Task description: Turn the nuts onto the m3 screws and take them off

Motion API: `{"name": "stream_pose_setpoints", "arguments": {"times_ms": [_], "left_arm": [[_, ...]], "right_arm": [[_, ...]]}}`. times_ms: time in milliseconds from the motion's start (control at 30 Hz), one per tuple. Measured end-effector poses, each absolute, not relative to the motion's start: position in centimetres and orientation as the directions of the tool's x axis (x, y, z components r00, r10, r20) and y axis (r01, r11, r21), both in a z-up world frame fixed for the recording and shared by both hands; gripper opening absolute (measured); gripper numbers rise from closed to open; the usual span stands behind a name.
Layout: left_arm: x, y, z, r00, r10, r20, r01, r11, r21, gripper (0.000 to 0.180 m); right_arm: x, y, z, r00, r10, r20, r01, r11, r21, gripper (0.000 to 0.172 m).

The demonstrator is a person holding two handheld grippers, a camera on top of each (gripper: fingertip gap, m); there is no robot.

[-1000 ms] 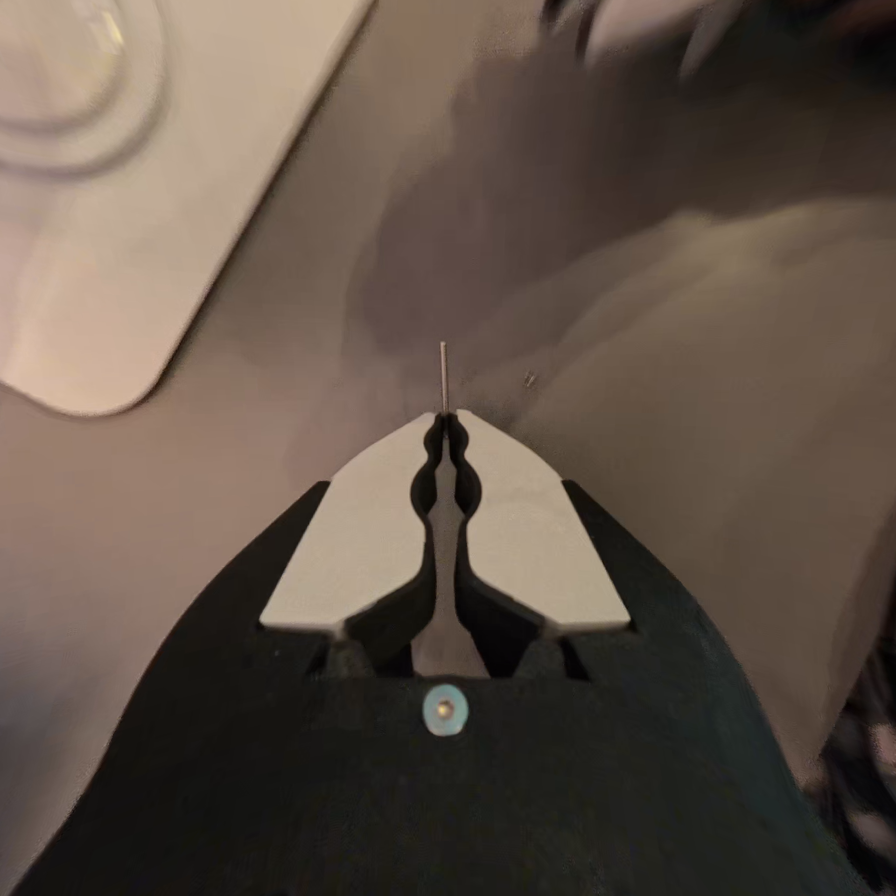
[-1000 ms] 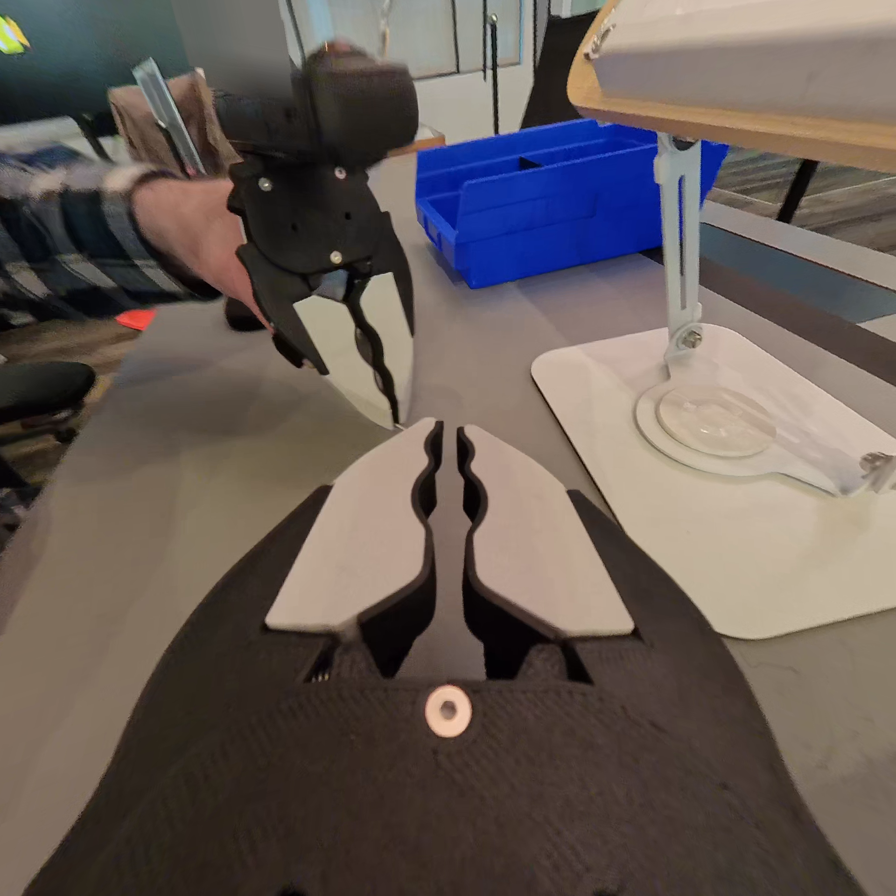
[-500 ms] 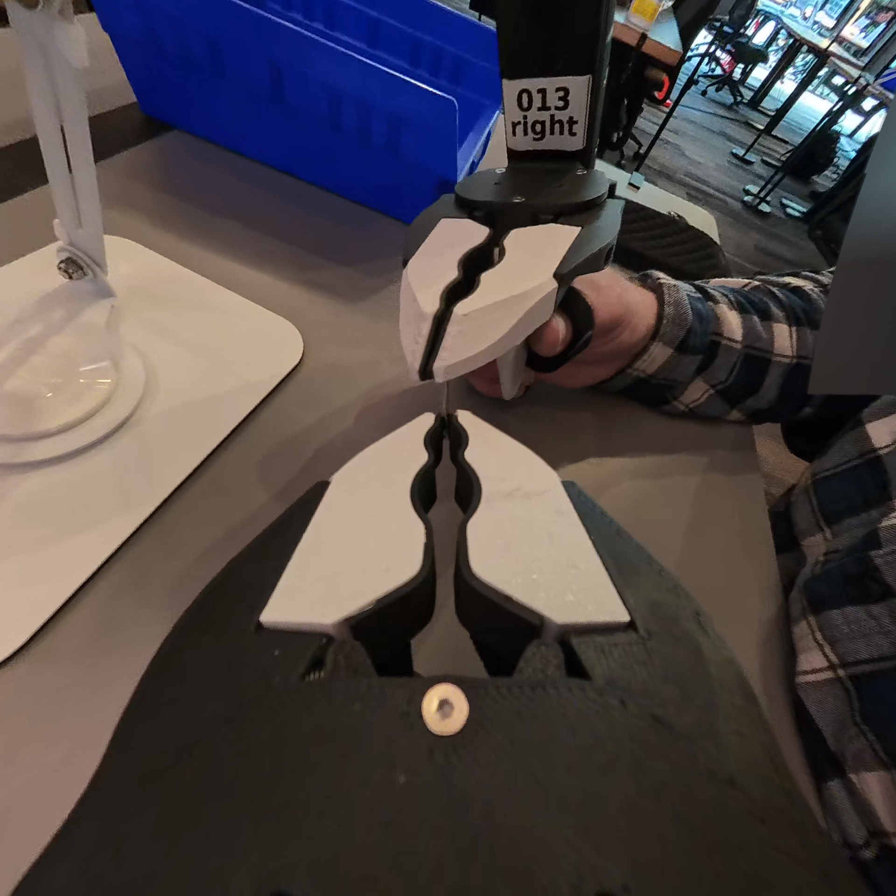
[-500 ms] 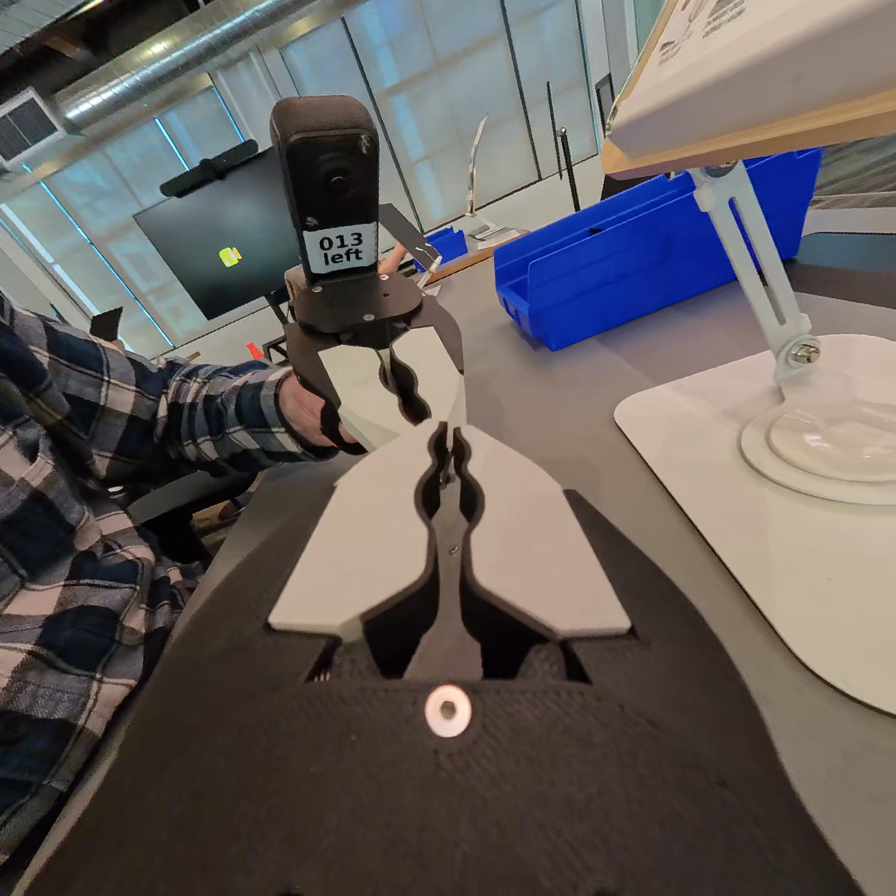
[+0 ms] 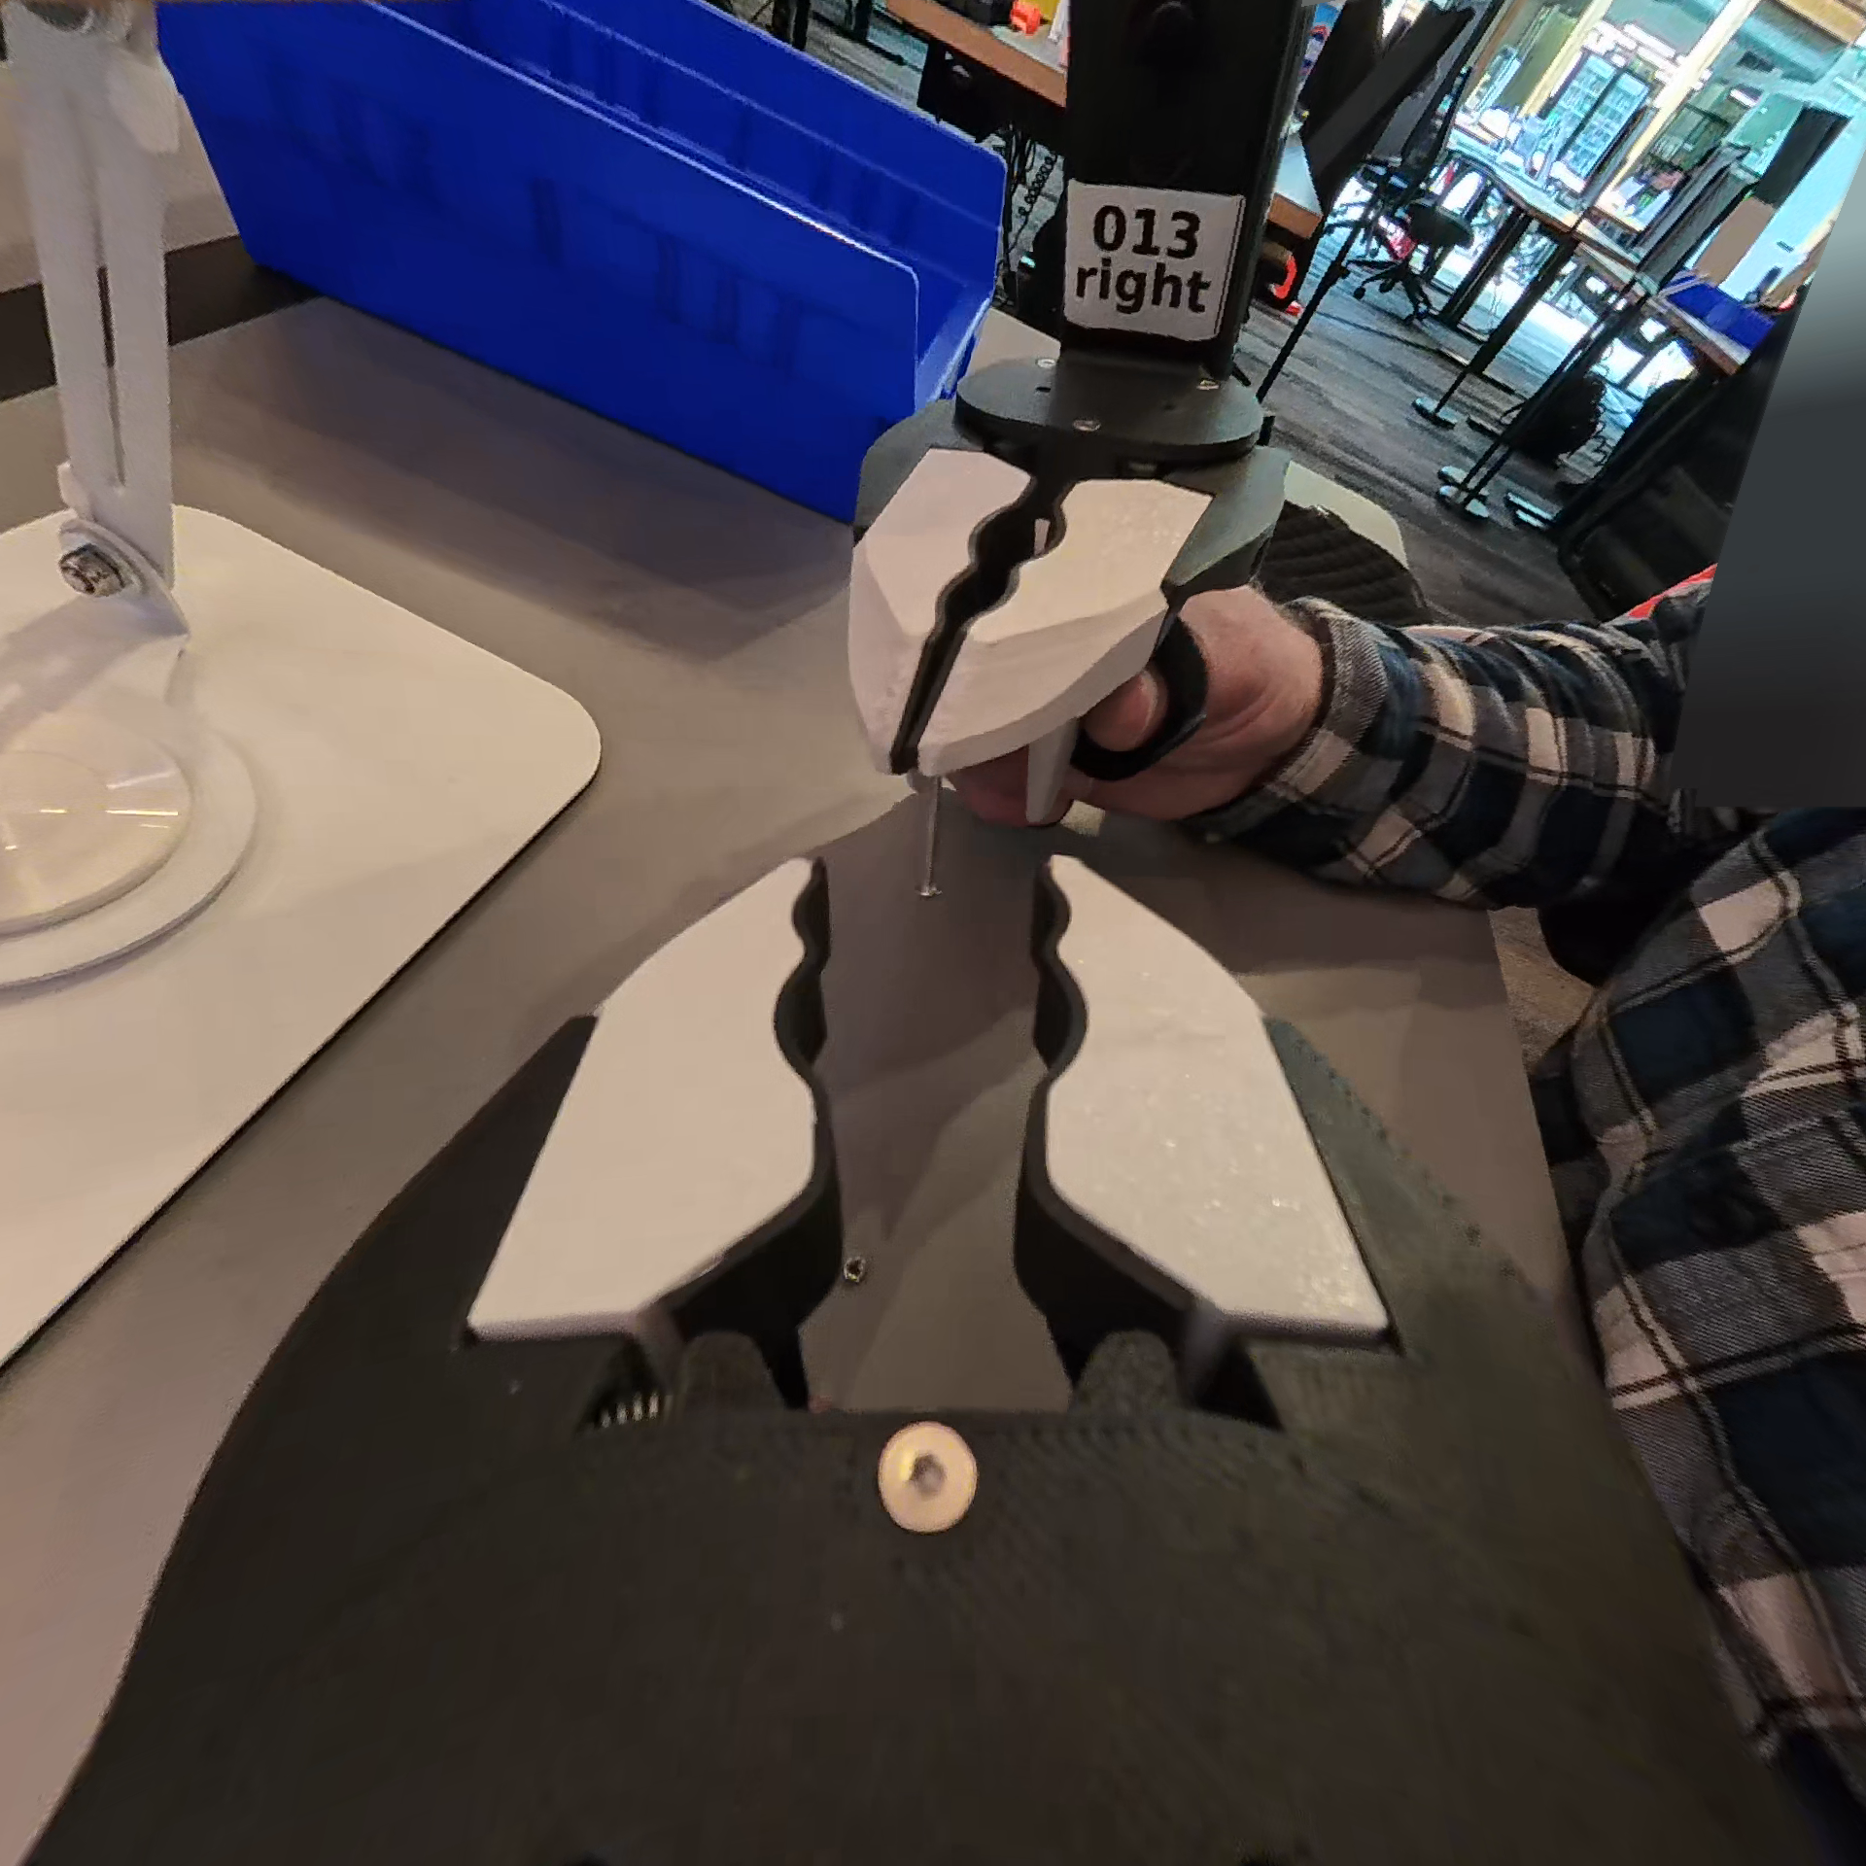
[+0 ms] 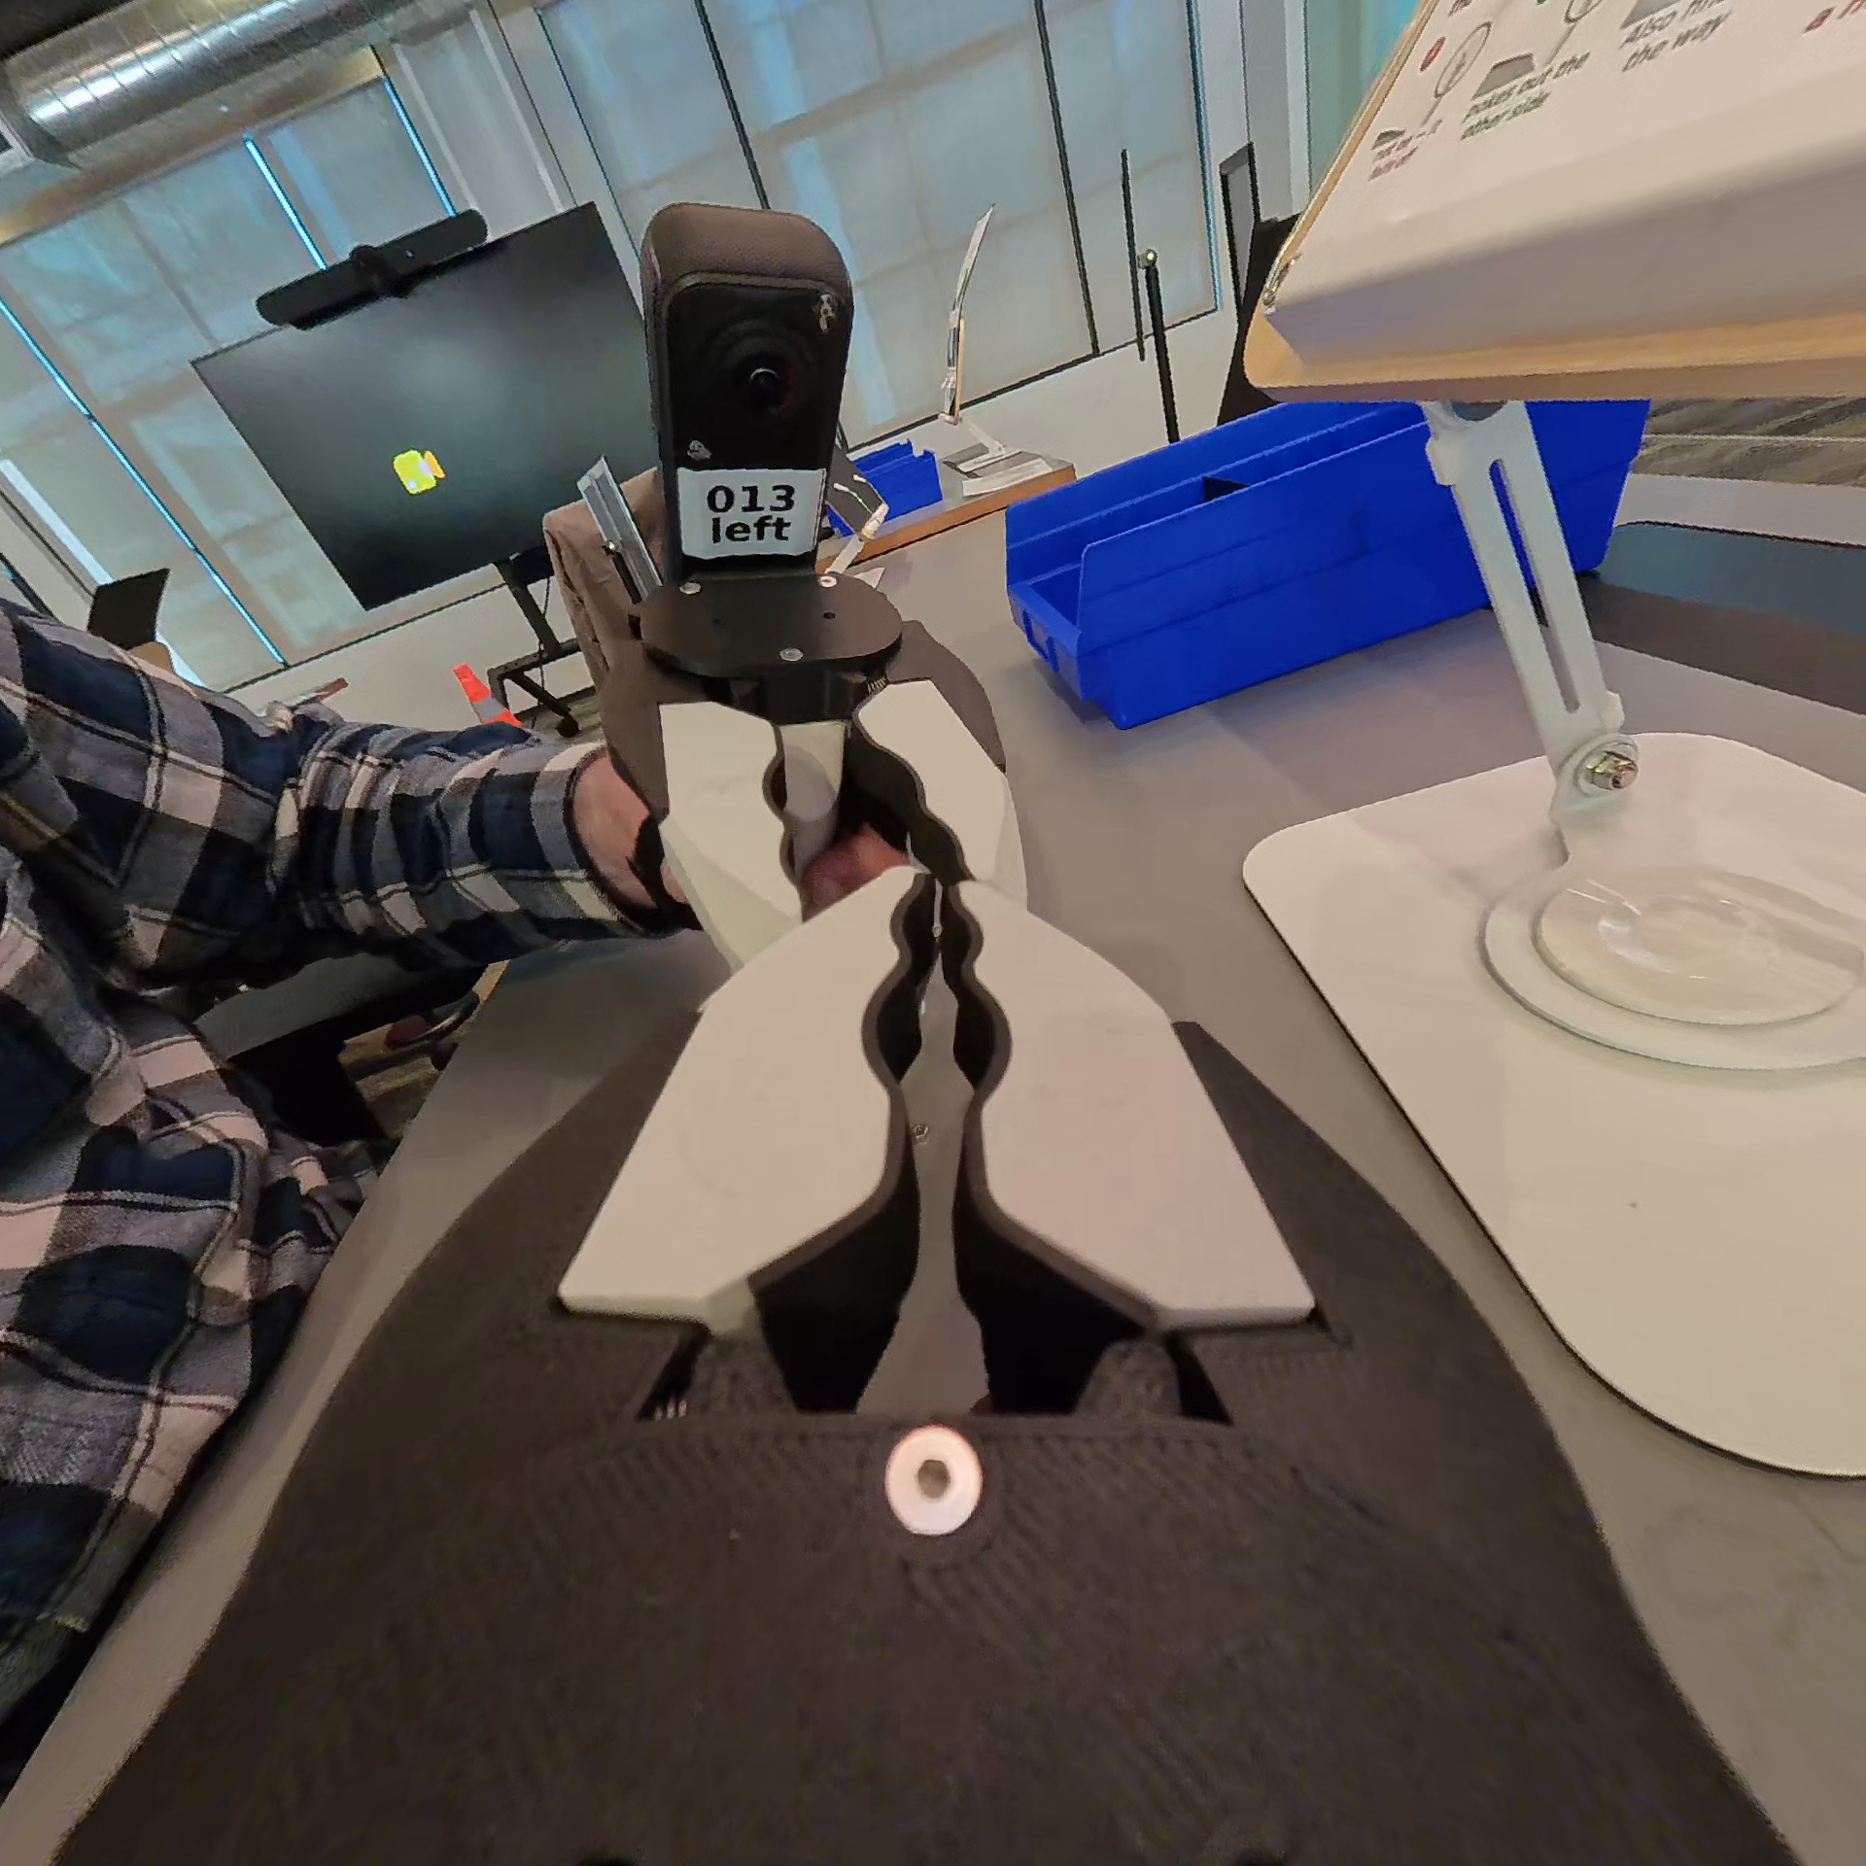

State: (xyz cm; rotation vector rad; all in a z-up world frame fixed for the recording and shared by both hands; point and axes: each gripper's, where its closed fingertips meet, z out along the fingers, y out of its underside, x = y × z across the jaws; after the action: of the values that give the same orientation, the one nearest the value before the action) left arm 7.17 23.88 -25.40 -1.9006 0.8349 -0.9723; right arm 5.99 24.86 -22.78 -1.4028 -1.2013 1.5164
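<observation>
left gripper (image 5: 929, 889): jaws are spread wide, nothing is clasped; grey table top is seen between the fingers (image 5: 697, 1060). It is held by a hand in a plaid sleeve (image 6: 303, 838).
nail (image 5: 930, 838): a thin metal nail, pinched at its upper end by the right gripper, hung tip-up with its flat head lowest, just ahead of the left gripper's open fingertips and between them, not touched by them. Whether the head touches the table cannot be told.
right gripper (image 5: 904, 762): clenched on the nail; both pads are pressed together on its upper end. In its own view the jaws (image 6: 939, 899) are seen shut, with a thin sliver of the nail in the slit. A hand (image 5: 1222, 707) in a plaid sleeve is wrapped round its handle.
table (image 5: 707, 626): grey, matte; the nail is over its near-middle part.
white base plate (image 5: 303, 808): flat, rounded corners, lying to the left of the nail, well apart.
white stand (image 5: 101, 353): bolted to a clear disc on the plate, left of the nail.
blue bin (image 5: 606, 252): behind the nail, on the far part of the table.
board (image 6: 1565, 202): carried atop the stand, printed sheet on it.
background: a dark screen (image 6: 424, 404) on a stand and office chairs are seen far beyond the nail.
</observation>
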Motion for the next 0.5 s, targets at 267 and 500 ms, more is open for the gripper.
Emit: {"name": "stream_pose_setpoints", "arguments": {"times_ms": [267,500], "left_arm": [[8.5,23.7,-27.3,0.45,-0.856,0.254,-0.306,-0.415,-0.857,0.01],[8.8,23.6,-27.8,0.436,-0.861,0.263,-0.31,-0.418,-0.854,0.005]], "right_arm": [[5.8,24.0,-23.2,-0.148,0.965,-0.215,0.161,-0.191,-0.968,0.002],[5.6,23.9,-23.8,-0.136,0.976,-0.172,0.225,-0.139,-0.964,0.002]]}}
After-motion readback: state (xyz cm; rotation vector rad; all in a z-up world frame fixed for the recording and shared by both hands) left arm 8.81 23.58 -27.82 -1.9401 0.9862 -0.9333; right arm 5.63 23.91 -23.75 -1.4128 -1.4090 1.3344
